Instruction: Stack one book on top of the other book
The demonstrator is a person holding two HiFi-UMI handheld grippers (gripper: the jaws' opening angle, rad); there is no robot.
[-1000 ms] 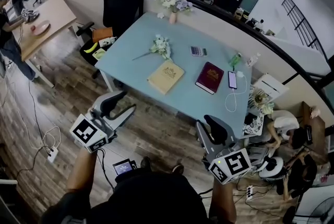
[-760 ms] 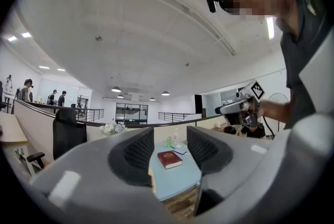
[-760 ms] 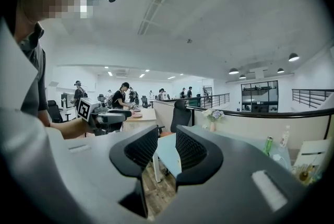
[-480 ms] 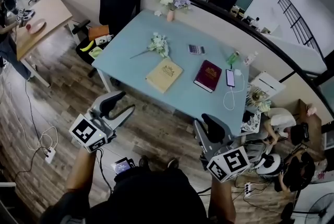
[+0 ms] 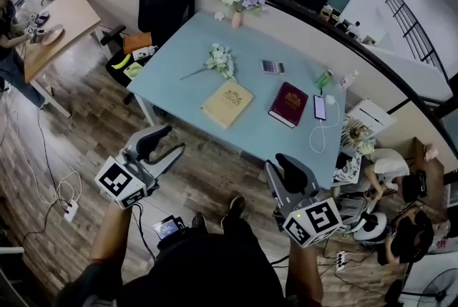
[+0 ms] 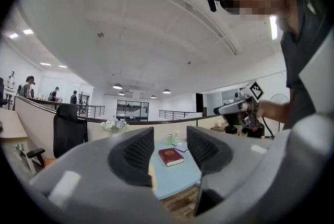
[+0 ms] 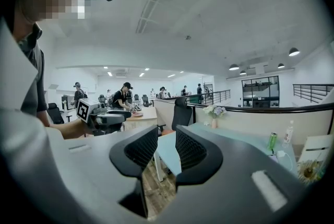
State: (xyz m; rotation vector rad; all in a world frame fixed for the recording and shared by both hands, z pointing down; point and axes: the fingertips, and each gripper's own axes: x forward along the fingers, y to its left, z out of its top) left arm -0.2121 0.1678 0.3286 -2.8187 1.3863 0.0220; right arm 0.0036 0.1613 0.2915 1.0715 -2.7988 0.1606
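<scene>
Two books lie apart on the light blue table (image 5: 186,69): a tan book (image 5: 227,102) near its front edge and a maroon book (image 5: 288,104) to the right of it. Both grippers hang over the wooden floor, short of the table. My left gripper (image 5: 162,144) is open and holds nothing. My right gripper (image 5: 280,172) is open too, with a narrower gap. In the left gripper view the maroon book (image 6: 170,156) shows between the open jaws, far off. The right gripper view looks past its jaws at the table's corner (image 7: 168,151).
On the table are a phone (image 5: 319,108) beside the maroon book, a calculator (image 5: 272,69), a flower bunch (image 5: 220,61), a vase (image 5: 238,6) and a green bottle (image 5: 322,81). A black chair (image 5: 164,1) stands behind the table. Cables (image 5: 64,191) lie on the floor at left.
Both grippers hold nearly the same places, still open. The right one has edged slightly left. A shoe has stepped forward on the floor between them.
</scene>
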